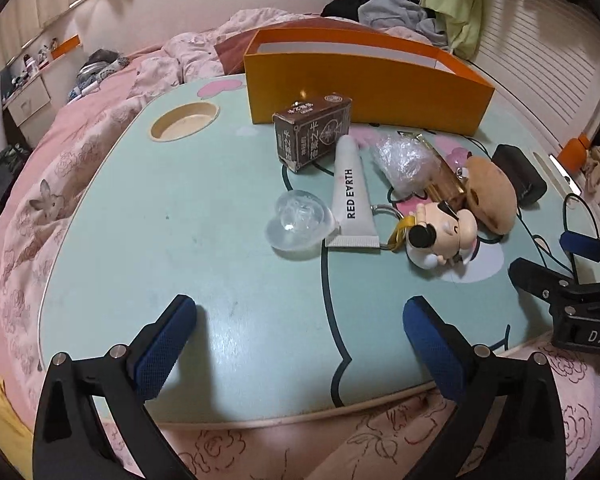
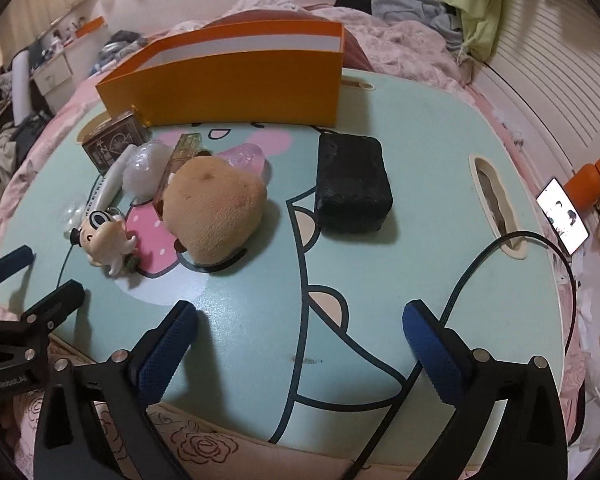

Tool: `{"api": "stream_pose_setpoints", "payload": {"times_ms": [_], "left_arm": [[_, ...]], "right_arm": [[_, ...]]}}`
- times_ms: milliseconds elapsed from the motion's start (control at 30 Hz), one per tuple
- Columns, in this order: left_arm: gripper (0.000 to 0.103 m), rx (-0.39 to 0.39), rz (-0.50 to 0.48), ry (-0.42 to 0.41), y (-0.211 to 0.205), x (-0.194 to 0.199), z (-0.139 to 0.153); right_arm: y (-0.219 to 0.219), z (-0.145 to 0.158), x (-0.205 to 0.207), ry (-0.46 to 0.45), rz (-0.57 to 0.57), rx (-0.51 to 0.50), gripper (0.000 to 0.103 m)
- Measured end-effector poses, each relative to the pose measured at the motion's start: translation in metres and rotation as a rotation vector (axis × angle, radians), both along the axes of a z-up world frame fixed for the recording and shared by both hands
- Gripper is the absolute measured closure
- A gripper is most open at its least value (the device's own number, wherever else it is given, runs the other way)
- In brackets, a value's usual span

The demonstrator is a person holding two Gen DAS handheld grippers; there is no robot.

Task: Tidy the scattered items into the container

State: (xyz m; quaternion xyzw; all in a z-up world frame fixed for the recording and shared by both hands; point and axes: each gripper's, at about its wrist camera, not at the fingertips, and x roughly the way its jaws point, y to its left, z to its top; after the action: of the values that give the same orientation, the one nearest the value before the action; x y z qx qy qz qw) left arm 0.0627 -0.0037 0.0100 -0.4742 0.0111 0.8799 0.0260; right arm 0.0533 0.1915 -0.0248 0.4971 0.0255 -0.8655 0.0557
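Observation:
An orange box (image 1: 364, 92) (image 2: 236, 88) stands at the far side of a mint lap table (image 1: 180, 240) (image 2: 380, 280). In front of it lie a brown card box (image 1: 310, 130) (image 2: 112, 140), a white tube (image 1: 352, 200) (image 2: 110, 184), a clear plastic lump (image 1: 300, 222), a crinkled plastic wrap (image 1: 406, 156) (image 2: 144, 168), a cartoon figure keychain (image 1: 440, 236) (image 2: 106, 236), a tan plush (image 1: 492, 196) (image 2: 216, 208) and a black pouch (image 1: 518, 176) (image 2: 352, 188). My left gripper (image 1: 300, 316) and right gripper (image 2: 300, 320) hover open over the near edge, nothing between the fingers.
The table rests on a pink floral quilt (image 1: 32, 208) (image 2: 204, 448). A black cable (image 2: 472, 280) runs through the table's slot beside my right gripper. A lit phone (image 2: 562, 216) and an orange bottle (image 2: 588, 180) lie at the right. Clothes pile up behind the box.

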Motion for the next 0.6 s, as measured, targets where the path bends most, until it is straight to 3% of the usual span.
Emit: {"api": "stream_pose_setpoints", "payload": {"times_ms": [600], "left_arm": [[0.000, 0.001, -0.005, 0.006, -0.0002, -0.0003, -0.0009]], "right_arm": [[-0.0024, -0.0012, 0.0000, 0.002, 0.003, 0.002, 0.000]]}}
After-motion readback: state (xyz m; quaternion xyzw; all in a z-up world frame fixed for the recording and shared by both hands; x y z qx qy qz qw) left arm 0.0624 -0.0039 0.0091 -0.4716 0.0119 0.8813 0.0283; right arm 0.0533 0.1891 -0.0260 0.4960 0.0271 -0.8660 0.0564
